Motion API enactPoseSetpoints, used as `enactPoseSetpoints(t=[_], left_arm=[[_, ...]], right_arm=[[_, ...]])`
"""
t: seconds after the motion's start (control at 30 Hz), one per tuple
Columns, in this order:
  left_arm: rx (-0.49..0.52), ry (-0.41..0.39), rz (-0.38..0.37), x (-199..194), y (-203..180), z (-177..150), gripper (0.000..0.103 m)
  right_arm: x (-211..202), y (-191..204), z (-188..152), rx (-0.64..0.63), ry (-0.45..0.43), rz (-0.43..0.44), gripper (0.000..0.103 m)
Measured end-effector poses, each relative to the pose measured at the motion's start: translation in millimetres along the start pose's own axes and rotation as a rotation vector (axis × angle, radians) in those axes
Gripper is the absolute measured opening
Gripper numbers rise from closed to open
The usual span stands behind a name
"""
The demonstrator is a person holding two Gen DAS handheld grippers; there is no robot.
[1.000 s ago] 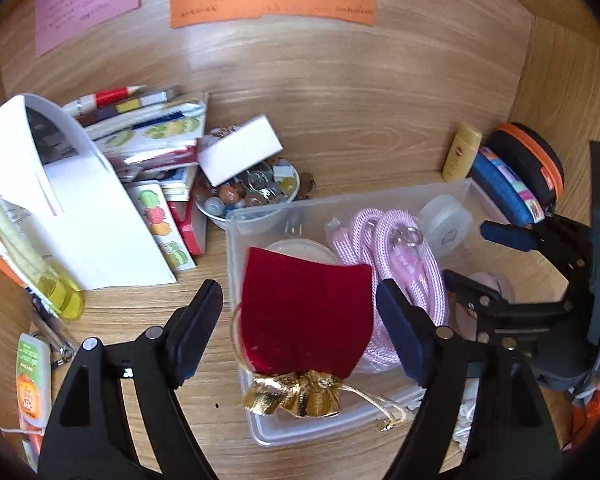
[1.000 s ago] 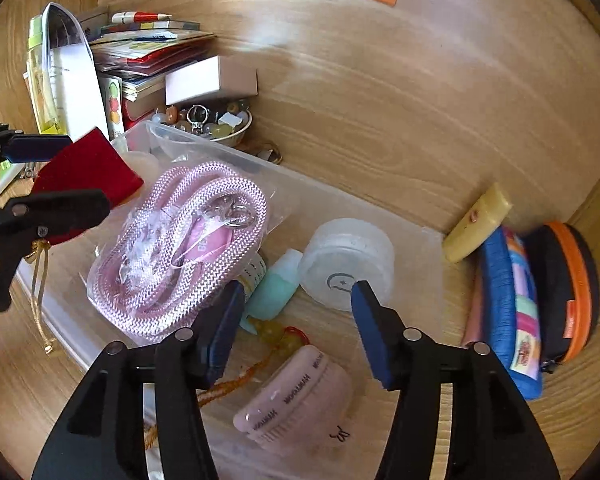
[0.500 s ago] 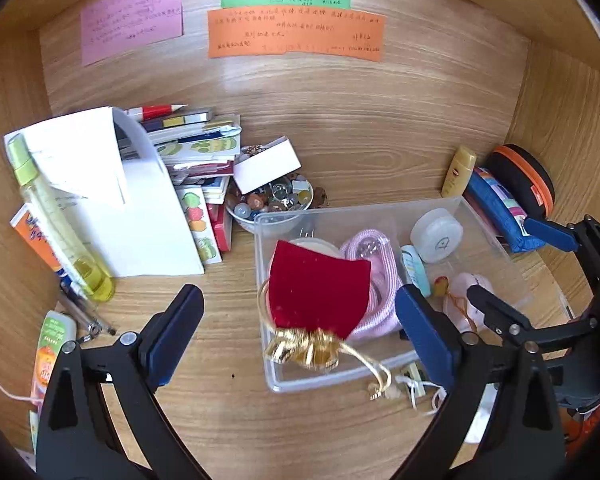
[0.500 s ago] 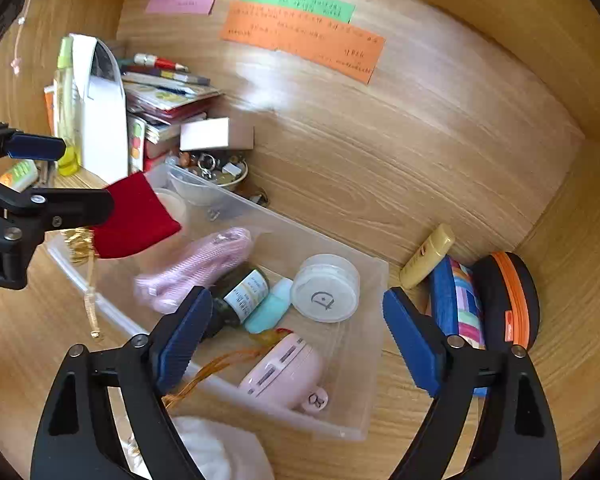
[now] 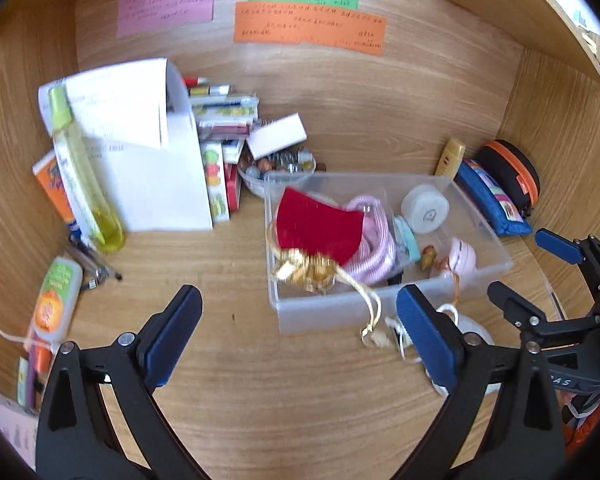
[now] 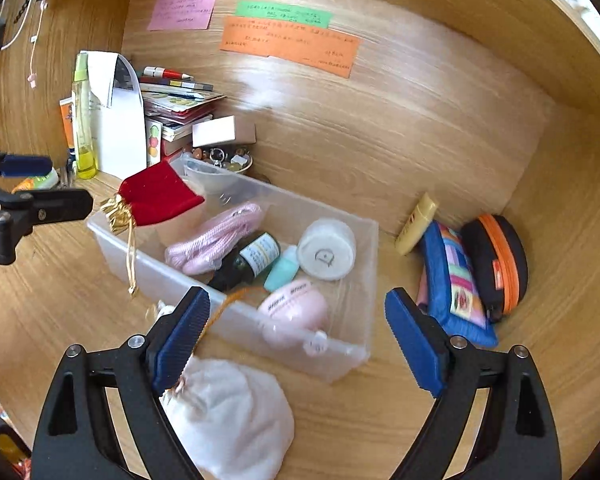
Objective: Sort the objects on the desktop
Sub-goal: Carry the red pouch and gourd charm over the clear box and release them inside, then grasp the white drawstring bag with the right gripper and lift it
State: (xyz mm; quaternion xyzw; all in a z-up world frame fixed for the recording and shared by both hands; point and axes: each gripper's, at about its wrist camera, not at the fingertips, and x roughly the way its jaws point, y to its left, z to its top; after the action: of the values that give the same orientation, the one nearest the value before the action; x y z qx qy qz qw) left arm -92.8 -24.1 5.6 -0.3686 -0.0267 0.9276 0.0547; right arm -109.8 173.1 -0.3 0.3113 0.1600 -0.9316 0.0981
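Observation:
A clear plastic bin point(image 5: 324, 312) point(image 6: 356, 240) stands on the wooden desk. A red velvet pouch point(image 5: 320, 228) point(image 6: 160, 196) with gold trim lies over the bin's left end, its gold cord hanging over the rim. In the bin are a pink rope point(image 6: 216, 236), a dark bottle point(image 6: 252, 256), a teal bottle point(image 6: 282, 272), a white round jar point(image 6: 328, 248) and a pink case point(image 6: 296, 312). My left gripper point(image 5: 300, 332) is open and empty, in front of the bin. My right gripper point(image 6: 296, 332) is open and empty, over the bin's near edge.
A white cloth bag point(image 6: 232, 412) lies in front of the bin. Stacked books point(image 5: 224, 128), a white folder point(image 5: 152, 168), a yellow spray bottle point(image 5: 84, 176) and a bowl of trinkets point(image 5: 276, 164) stand at back left. A blue pouch point(image 6: 456, 284) and orange-black case point(image 6: 496, 260) sit at right.
Both grippers have drawn back and up from the bin, so more of the desk shows. The red pouch stays lying on the bin's left end, free of my left gripper.

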Motion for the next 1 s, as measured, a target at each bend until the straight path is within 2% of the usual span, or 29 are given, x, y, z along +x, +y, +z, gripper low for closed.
enactPoseSetpoints(t=[0.1, 0.3, 0.63, 0.9, 1.0], left_arm=[[-0.02, 0.029, -0.012, 3, 2, -13, 0.099], [-0.053, 0.093, -0.022, 20, 5, -38, 0.099], [-0.047, 0.163, -0.014, 39, 0, -64, 0.099], [-0.037, 0.201, -0.019, 49, -5, -74, 0.099], [-0.039, 0.208, -0.022, 52, -6, -75, 0.099]], right_arm=[[-3, 0, -11, 0.025, 0.011, 0.022, 0.095], [-3, 5, -36, 0.027, 0.05, 0.027, 0.095], [16, 21, -69, 0.053, 0.162, 0.095, 0.095], [41, 26, -76, 0.073, 0.237, 0.166, 0.095], [46, 29, -77, 0.05, 0.25, 0.15, 0.096]])
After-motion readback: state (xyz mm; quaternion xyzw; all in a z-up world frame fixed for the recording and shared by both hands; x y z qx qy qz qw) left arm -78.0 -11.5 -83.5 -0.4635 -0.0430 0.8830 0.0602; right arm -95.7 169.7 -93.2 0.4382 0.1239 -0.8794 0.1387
